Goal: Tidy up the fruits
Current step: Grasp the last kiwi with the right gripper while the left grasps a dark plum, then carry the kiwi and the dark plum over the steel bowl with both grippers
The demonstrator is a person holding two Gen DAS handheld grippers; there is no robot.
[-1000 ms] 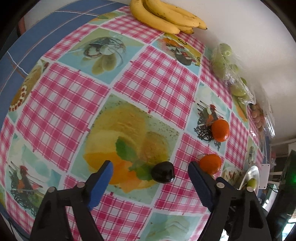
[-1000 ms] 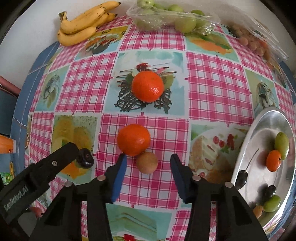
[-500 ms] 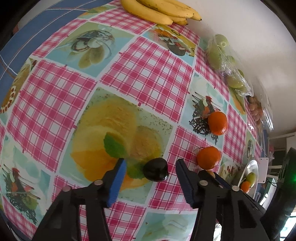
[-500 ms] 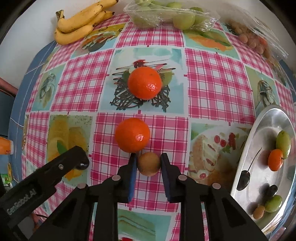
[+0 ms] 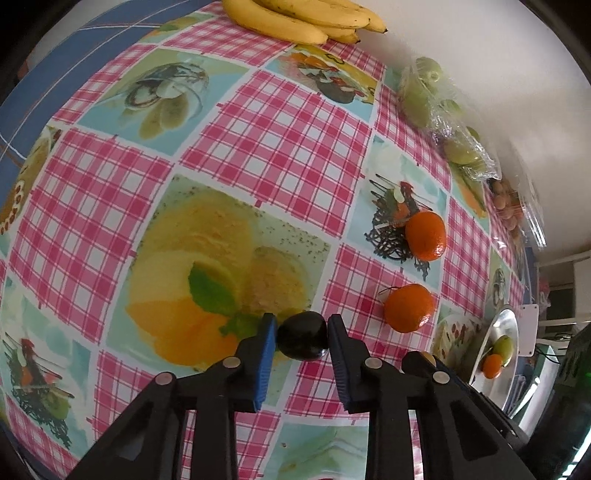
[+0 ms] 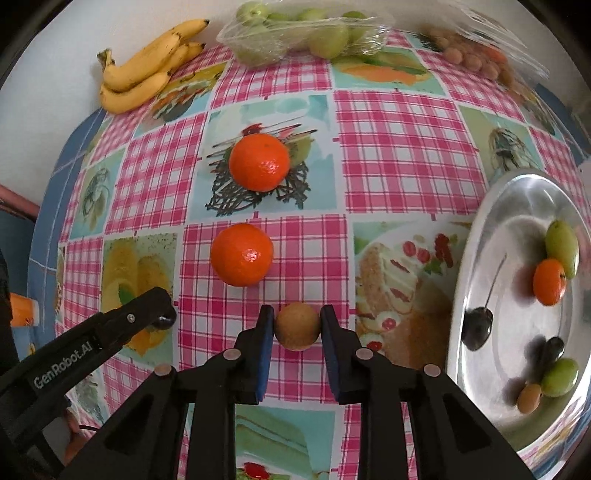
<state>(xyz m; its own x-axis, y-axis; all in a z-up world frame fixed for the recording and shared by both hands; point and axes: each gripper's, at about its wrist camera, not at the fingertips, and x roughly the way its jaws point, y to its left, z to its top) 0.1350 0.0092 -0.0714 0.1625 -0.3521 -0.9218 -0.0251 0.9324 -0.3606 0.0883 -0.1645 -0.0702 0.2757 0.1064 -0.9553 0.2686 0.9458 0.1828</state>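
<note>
A dark plum-like fruit [image 5: 303,341] lies on the checked tablecloth between the blue pads of my left gripper [image 5: 302,332]; the jaws are closing and both pads touch its sides. My right gripper [image 6: 297,326] is shut on a small round brown fruit [image 6: 297,332] that rests on the cloth. Two oranges [image 6: 258,162] [image 6: 242,254] lie just beyond the brown fruit. A silver plate [image 6: 517,199] at the right holds several small fruits. In the right wrist view the left gripper's finger [image 6: 147,314] shows at the lower left, with the dark fruit [image 6: 167,320] half hidden behind it.
Along the wall at the table's back lie a bunch of bananas [image 6: 147,70], a clear bag of green fruits [image 6: 303,33] and a bag of small brown fruits [image 6: 480,55]. The table's blue edge [image 6: 48,192] runs down the left side.
Both grippers have shut. The left jaws came together from wide apart onto the dark fruit. The right jaws closed on the brown fruit half a second ago and have stayed on it.
</note>
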